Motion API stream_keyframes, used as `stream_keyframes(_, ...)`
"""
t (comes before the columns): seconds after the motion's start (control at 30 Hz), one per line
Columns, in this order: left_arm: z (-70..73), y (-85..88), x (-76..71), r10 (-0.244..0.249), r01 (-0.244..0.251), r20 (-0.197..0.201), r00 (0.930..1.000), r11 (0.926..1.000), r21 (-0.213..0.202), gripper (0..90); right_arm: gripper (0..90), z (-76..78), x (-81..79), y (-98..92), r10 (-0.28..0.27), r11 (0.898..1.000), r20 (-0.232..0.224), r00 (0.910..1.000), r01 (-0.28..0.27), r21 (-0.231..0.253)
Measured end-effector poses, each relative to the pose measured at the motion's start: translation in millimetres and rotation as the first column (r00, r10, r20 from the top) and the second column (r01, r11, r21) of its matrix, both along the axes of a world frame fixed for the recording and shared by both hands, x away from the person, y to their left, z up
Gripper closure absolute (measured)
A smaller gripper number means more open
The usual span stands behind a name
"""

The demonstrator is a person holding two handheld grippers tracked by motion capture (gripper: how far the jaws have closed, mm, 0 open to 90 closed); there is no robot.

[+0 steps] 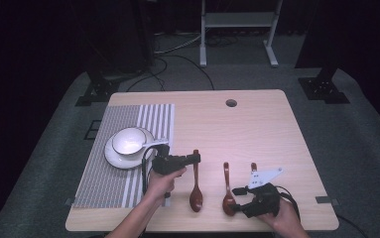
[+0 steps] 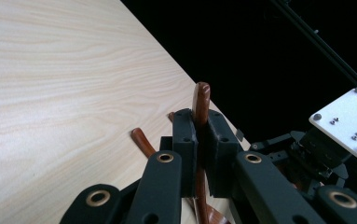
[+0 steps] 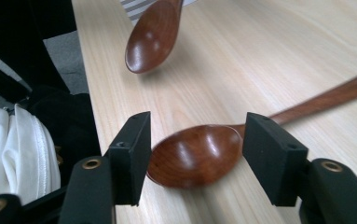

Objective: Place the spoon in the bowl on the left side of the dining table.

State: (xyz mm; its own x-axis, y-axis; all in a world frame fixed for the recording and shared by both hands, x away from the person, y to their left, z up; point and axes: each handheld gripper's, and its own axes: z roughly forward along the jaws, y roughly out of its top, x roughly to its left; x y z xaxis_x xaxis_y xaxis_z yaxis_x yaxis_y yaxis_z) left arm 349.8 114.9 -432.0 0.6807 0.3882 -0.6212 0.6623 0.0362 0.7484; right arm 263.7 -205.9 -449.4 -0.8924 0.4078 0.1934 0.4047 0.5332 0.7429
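Pale wood table point(image 1: 257, 129), striped mat point(image 1: 118, 148), grey carpet point(image 1: 356, 129), dark room

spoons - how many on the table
3. One spoon is clamped by its handle in the left gripper; a middle one lies between the right gripper's open jaws; a third's handle shows behind it.

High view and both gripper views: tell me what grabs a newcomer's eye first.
The left gripper is clamped on a brown wooden spoon's handle, left of table centre. Near the front edge, the right gripper's open fingers straddle a second spoon's bowl. A white cup sits on the striped mat, far left.
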Motion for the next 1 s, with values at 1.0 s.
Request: stream_keyframes(1.0, 52.1, 39.7, 24.4, 0.115, -0.117, 0.104, 0.9879, 0.9931, 0.013, 84.1, 28.5, 8.4, -6.1, -54.3, -0.173, 0.984, 0.006, 0.985, 0.172, 0.048)
